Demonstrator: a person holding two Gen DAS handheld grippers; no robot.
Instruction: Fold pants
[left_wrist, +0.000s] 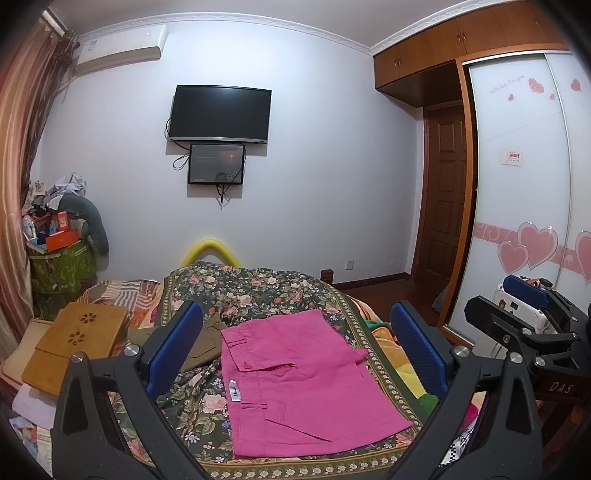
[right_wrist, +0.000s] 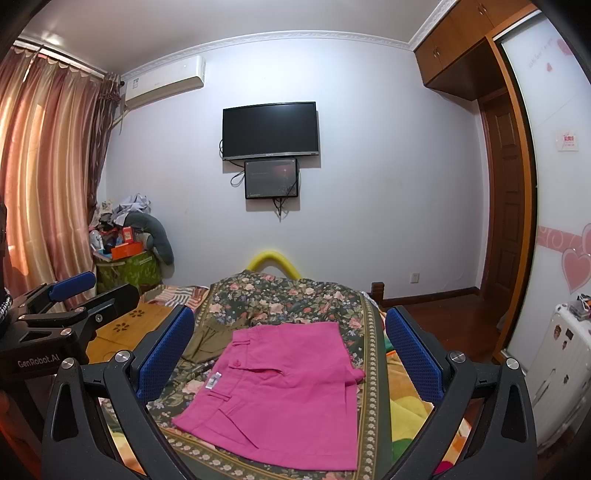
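Pink cotton pants (left_wrist: 295, 384), folded into a flat block, are framed between the blue-padded fingers (left_wrist: 417, 347) of the left gripper (left_wrist: 291, 343), which are spread wide apart and clamped on nothing. The fingers (right_wrist: 166, 350) of the right gripper (right_wrist: 291, 350) are likewise held wide apart and empty, with the same pants (right_wrist: 284, 391) seen lying between and beyond them, untouched. The garment is laid on a dark floral bedspread (left_wrist: 258, 291) covering the bed, with its waistband and white label turned to the left. An olive-brown garment (right_wrist: 210, 339) is seen just beside it on the left. A bamboo lap tray (left_wrist: 74, 347) is placed further left. On the white wall behind, a black television (right_wrist: 269, 131) is mounted, with a wooden wardrobe (left_wrist: 417, 62) to the right and striped curtains (right_wrist: 44, 166) to the left.
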